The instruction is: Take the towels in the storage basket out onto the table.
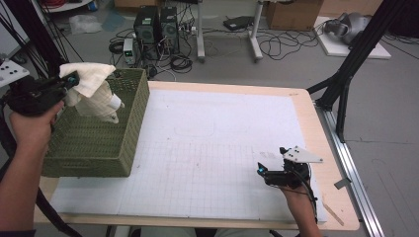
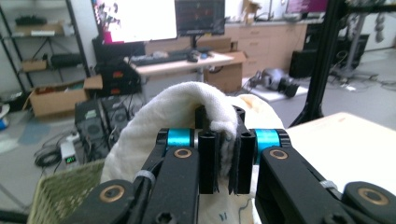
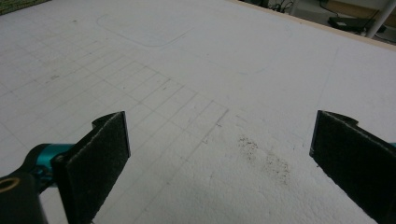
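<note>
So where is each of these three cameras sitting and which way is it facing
High view: above the person's side, looking forward and down on the table; both forearms show, the left gripper holding a cloth over the green basket, the right gripper low.
Left gripper view: rides the left gripper, facing across the room; fingers pinch the cloth.
Right gripper view: rides the right gripper, facing down the white mat; fingers wide apart.
Shared: cloth and basket, high and left views.
</note>
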A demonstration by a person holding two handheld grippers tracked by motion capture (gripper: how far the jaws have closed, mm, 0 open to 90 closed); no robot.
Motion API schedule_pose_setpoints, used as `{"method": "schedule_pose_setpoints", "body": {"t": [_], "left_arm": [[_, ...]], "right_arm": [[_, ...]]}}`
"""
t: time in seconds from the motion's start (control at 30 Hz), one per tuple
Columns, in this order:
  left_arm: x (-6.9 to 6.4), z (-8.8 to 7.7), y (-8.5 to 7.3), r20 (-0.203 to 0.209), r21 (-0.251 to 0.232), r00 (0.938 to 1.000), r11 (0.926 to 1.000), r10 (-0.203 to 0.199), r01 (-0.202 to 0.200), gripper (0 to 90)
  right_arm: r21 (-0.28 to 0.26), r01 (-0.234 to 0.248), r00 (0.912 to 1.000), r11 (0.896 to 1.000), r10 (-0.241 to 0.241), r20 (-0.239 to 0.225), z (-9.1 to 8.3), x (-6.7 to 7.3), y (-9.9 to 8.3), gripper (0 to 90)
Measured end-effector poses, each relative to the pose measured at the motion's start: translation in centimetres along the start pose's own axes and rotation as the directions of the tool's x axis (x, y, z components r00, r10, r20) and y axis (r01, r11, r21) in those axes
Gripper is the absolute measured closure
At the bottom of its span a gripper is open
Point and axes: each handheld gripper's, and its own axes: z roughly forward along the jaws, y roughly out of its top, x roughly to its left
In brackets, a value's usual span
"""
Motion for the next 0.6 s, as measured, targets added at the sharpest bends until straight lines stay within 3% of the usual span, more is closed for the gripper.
{"method": "schedule_pose_setpoints", "body": {"t": [0.3, 0.5, 0.6], "left_arm": [[-2.3, 0.0, 1.8, 0.092, -0.094, 0.9957, 0.9956, 0.003, 0.006, 84.2], [-3.9, -0.1, 2.9, 0.167, -0.147, 0.9860, 0.9888, 0.001, 0.024, 84.2], [-4.9, -0.1, 3.4, 0.198, -0.163, 0.9799, 0.9866, 0.021, 0.012, 84.2]], "right_arm": [[0.005, 0.002, 1.0000, 1.000, -0.002, 0.001, 0.0, 0.1, 0.0, 4.1], [0.005, 0.001, 1.0000, 1.000, -0.001, -0.001, 0.1, 0.1, 0.0, 4.1], [0.002, 0.006, 1.0000, 1.000, -0.006, -0.002, 0.1, 0.1, 0.0, 4.1]]}}
